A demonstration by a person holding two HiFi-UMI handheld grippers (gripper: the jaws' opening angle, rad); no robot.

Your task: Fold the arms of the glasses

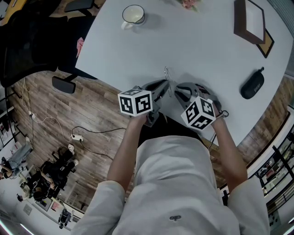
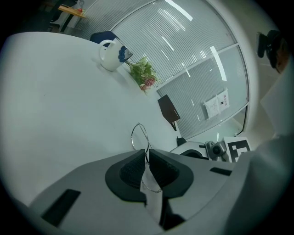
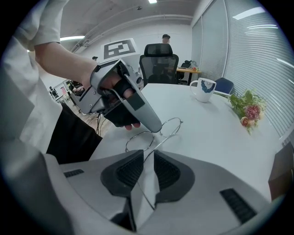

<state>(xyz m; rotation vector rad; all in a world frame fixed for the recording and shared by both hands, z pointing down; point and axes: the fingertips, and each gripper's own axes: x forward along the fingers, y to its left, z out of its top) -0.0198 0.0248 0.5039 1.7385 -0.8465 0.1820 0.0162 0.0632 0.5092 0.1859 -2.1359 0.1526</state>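
Thin wire-rimmed glasses [image 1: 168,79] are held just above the white table [image 1: 193,50] near its front edge. In the left gripper view, my left gripper [image 2: 148,158] is shut on the wire frame beside one lens rim [image 2: 140,135]. The right gripper view shows both round lens rims [image 3: 140,140], with the left gripper [image 3: 138,108] clamped at the bridge side. My right gripper [image 3: 148,156] stands open a little. One thin arm of the glasses [image 3: 146,193] runs through the gap between its pads, which do not press on it. In the head view both grippers [image 1: 164,87] [image 1: 180,92] meet tip to tip at the glasses.
A white mug [image 1: 133,15] stands at the table's far side and flowers [image 1: 188,3] lie beyond it. A dark picture frame [image 1: 250,20] is at the far right. A black case [image 1: 252,85] lies to the right of the grippers. An office chair [image 3: 161,57] stands behind.
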